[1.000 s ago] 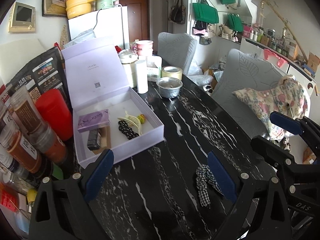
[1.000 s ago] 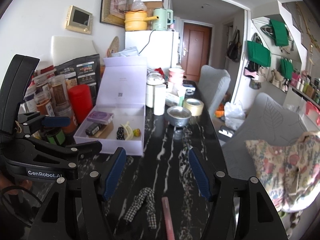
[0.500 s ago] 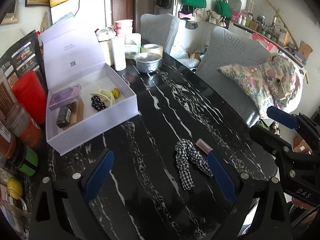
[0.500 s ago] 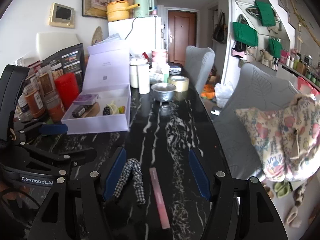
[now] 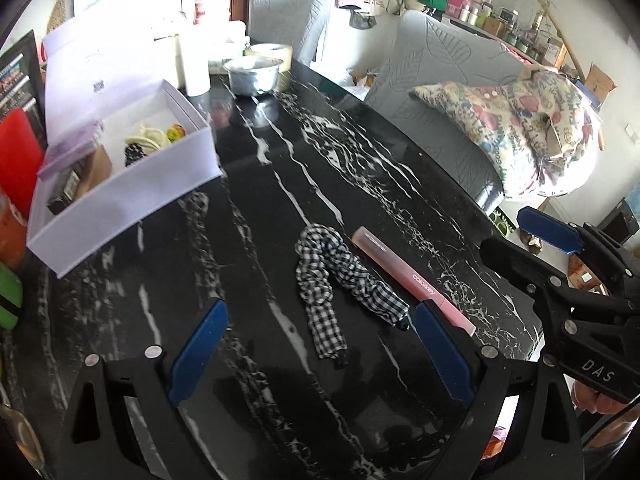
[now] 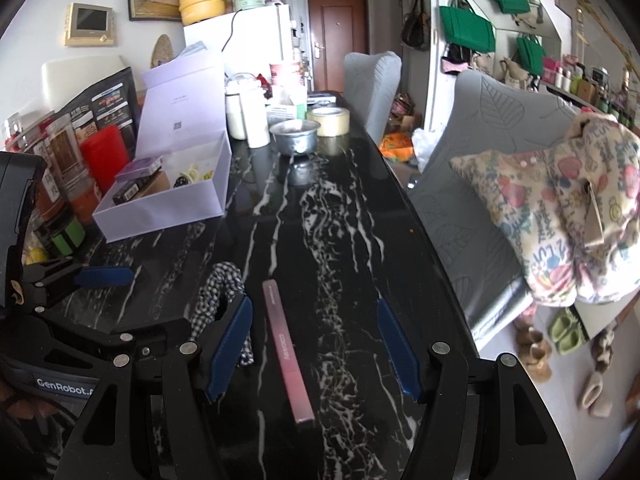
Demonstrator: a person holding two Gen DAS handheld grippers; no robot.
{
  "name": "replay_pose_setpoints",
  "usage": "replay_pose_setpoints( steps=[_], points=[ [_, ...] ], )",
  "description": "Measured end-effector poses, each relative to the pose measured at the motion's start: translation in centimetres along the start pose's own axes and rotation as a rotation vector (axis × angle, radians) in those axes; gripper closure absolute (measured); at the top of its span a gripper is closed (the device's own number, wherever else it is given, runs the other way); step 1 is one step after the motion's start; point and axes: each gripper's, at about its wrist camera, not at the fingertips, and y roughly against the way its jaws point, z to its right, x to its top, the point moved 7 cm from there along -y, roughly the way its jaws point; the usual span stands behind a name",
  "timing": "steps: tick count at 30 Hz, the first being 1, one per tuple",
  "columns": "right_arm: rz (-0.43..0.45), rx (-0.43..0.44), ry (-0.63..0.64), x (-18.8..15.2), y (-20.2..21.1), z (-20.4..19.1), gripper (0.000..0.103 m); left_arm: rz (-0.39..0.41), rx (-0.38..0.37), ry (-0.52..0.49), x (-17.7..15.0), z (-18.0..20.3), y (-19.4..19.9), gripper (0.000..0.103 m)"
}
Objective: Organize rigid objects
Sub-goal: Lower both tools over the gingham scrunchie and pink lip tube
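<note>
Both claws are held spread w/ nothing pinched, right claw lined up over the pink tube lying on the dark surface beside the checked scrunchie, left claw nearby, prob so it's boxed in the lilac box.

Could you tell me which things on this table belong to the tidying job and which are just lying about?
Job:
- pink box
- checked hair tie
- open lilac box

Lying about:
- metal bowl
- tape roll
- red canister
- floral cushion
</note>
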Motion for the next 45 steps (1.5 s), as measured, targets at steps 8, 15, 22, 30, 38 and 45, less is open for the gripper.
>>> replay_pose_setpoints(
  steps=[8, 15, 22, 30, 38, 45],
  points=[
    [-0.035, -0.021, -0.028, -1.1, -1.3, 1.6, 0.037, -0.054, -0.037, 0.000, -0.5, 0.9, -2.7, 0.007],
    [-0.070, -0.038, -0.058, -1.9, -2.6, 3.2, 0.037, -0.091, -0.054, -0.013, -0.4, 1.8, -4.6, 0.007],
    [-0.090, -0.053, -0.082, -2.3, -3.2, 4.3, 0.037, -0.122, 0.020, -0.078, -0.8, 1.3, -5.6, 0.007],
    [-0.097, -0.030, -0.083, -2.3, -3.8, 3.7, 0.037, -0.118, 0.096, -0.044, -1.6, -2.2, -4.8, 0.007],
    [-0.109, 0.011, -0.059, -2.5, -4.3, 2.0, 0.037, -0.105, 0.158, 0.041, -1.4, -6.5, -4.3, 0.007],
    [-0.141, 0.050, -0.046, -3.4, -5.0, 0.5, 0.037, -0.071, 0.101, 0.094, -0.4, -6.9, -3.6, 0.007]
  ],
)
